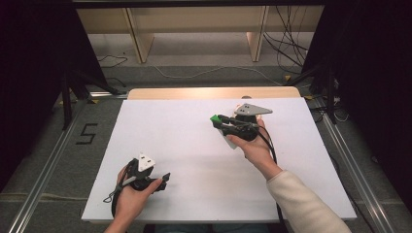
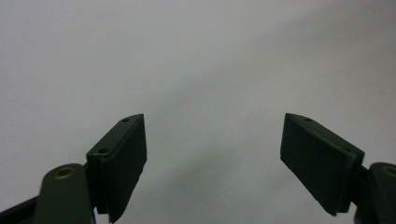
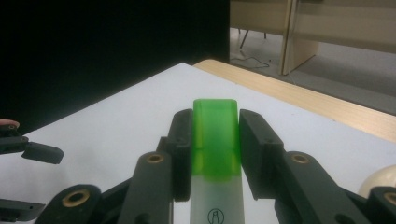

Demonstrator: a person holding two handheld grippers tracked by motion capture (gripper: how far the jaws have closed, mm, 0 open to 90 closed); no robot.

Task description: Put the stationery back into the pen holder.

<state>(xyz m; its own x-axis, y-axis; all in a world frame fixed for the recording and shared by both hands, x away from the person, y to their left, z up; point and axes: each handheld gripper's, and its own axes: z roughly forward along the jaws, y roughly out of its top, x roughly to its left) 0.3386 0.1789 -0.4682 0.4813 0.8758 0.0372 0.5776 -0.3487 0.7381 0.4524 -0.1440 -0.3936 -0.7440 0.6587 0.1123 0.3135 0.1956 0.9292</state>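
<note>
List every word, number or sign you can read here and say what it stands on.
"5": in dark tape on the grey floor, left of the white table.
A small round black symbol, no letters legible: on the whitish body of the green-capped marker clamped in the right claw.
Nothing else readable.

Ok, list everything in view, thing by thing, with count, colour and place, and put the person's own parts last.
bottle with green cap: one, translucent white body, clamped between the right gripper's pads, off the board
rounded object: one, cream, beside the right gripper, too little visible to name
board: one, white, covers the table
table: one, light wood, its far edge shows
shelving: one, pale wood, on the floor behind
cables: several, dark and white, on the floor
left gripper: one, black, open, over bare board
right gripper: one, black, shut on the bottle
</note>
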